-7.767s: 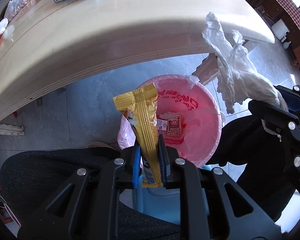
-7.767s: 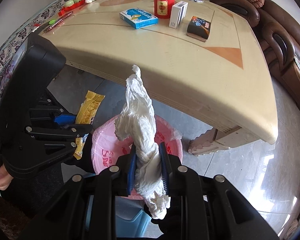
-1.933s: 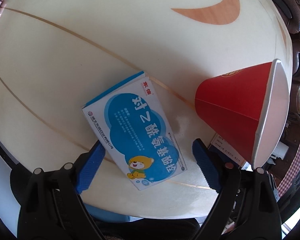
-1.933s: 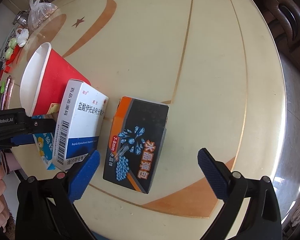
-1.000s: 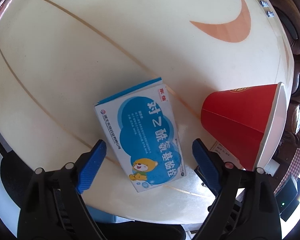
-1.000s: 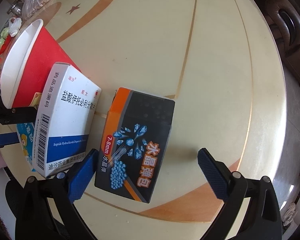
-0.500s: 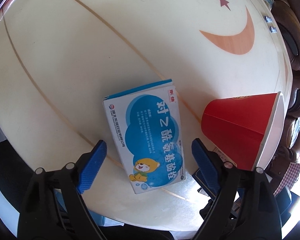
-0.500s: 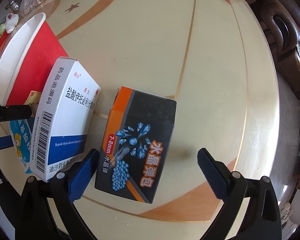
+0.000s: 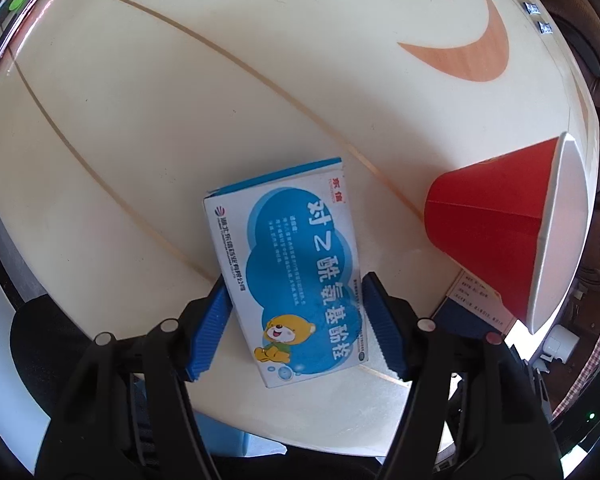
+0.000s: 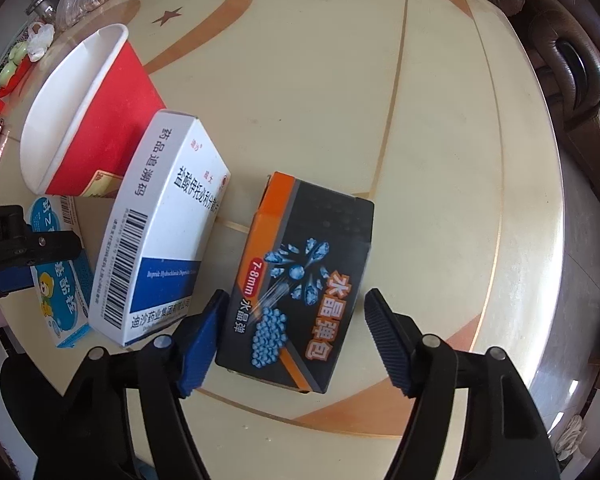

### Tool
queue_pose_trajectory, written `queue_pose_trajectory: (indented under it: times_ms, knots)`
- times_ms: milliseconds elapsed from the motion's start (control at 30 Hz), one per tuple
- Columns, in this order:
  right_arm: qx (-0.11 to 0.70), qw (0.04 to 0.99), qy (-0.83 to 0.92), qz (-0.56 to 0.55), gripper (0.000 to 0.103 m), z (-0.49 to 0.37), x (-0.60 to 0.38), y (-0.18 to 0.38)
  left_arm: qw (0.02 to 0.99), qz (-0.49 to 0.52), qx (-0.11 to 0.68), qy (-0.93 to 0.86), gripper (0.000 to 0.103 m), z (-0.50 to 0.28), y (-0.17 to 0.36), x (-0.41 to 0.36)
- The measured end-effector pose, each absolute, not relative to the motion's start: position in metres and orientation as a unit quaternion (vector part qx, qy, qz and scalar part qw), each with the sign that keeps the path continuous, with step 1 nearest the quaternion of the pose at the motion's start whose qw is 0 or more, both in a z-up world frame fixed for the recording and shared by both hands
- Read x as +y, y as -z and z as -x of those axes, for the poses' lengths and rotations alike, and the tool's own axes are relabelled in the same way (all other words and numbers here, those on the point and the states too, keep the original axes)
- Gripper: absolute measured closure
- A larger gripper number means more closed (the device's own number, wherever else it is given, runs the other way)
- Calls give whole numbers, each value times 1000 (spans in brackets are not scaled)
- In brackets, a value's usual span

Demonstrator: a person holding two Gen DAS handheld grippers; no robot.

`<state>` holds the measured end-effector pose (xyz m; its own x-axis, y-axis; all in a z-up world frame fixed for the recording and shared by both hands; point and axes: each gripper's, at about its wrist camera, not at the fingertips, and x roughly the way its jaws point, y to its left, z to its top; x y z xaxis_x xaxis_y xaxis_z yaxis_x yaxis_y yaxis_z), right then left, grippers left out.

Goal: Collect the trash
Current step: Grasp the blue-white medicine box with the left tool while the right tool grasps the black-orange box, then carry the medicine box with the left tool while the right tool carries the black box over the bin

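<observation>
Your left gripper [image 9: 293, 320] straddles the blue-and-white medicine box [image 9: 289, 276], which lies flat near the near edge of the table [image 9: 179, 92]. Its blue pads [image 9: 209, 330] stand at or just against the box's long sides; whether they already press on it cannot be told, so treat the grip as unconfirmed. Centre the box between the pads and squeeze squarely across its short width before lifting, or it will likely twist out.

To the right of that box stands the red paper cup [image 10: 87, 120], then the white medicine box [image 10: 159, 236], set upright on its edge close beside the cup.

Your right gripper [image 10: 295, 338] is spread around the black-and-orange gel-ball box [image 10: 300, 280], which lies flat near the near edge. The left pad is touching or almost touching the box; the right pad stands clearly apart from it. Shift slightly so both pads meet the long sides together, and keep the left finger off the white medicine box, which looks easy to topple.

The bin is not in either view. The cup's contents are not visible. Small items at the far left edge are too blurred to name.
</observation>
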<state>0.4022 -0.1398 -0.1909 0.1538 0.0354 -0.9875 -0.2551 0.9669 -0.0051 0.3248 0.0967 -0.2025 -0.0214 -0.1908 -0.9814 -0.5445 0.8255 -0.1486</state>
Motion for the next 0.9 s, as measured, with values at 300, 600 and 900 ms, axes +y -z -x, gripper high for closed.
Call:
queue_pose_trajectory:
  times_ms: [300,600,900]
  knots:
    - [638,759,-90,89,47,-391,-133,180,658,213,715,-105,39,-306,212,81]
    - [622,772,-81,100,47,-359,-134,148,681,169,710,-65,39,-298,195,66]
    - [593,795,-93,86,47,-326,-158,98,726,108,679,-2,39,-297,144,30]
